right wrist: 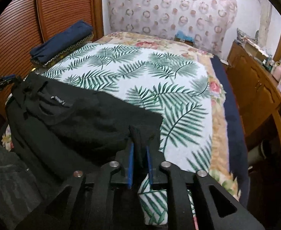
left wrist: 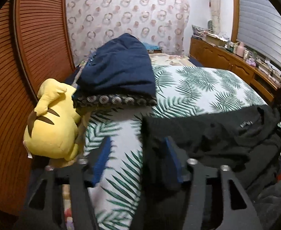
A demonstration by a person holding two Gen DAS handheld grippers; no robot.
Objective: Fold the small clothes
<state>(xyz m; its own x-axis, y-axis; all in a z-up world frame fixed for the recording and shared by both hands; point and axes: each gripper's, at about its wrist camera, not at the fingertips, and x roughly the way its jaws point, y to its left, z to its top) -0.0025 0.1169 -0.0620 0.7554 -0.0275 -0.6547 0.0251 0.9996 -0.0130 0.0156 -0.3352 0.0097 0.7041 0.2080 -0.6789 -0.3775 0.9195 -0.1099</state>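
A black garment (left wrist: 217,134) lies on the leaf-print blanket (left wrist: 197,84) at the right of the left wrist view. My left gripper (left wrist: 136,157) is open, its blue pads wide apart; the garment's near edge drapes over the right finger (left wrist: 171,163). In the right wrist view the same black garment (right wrist: 83,118) lies at the left on the leaf-print blanket (right wrist: 140,72). My right gripper (right wrist: 140,159) is shut on a pinched fold of the garment's right corner between its blue pads.
A folded navy cloth (left wrist: 119,71) lies on a patterned cushion at the back left; it also shows in the right wrist view (right wrist: 61,40). A yellow plush toy (left wrist: 52,122) sits by the wooden louvred wall. A cluttered wooden sideboard (left wrist: 236,57) runs along the right.
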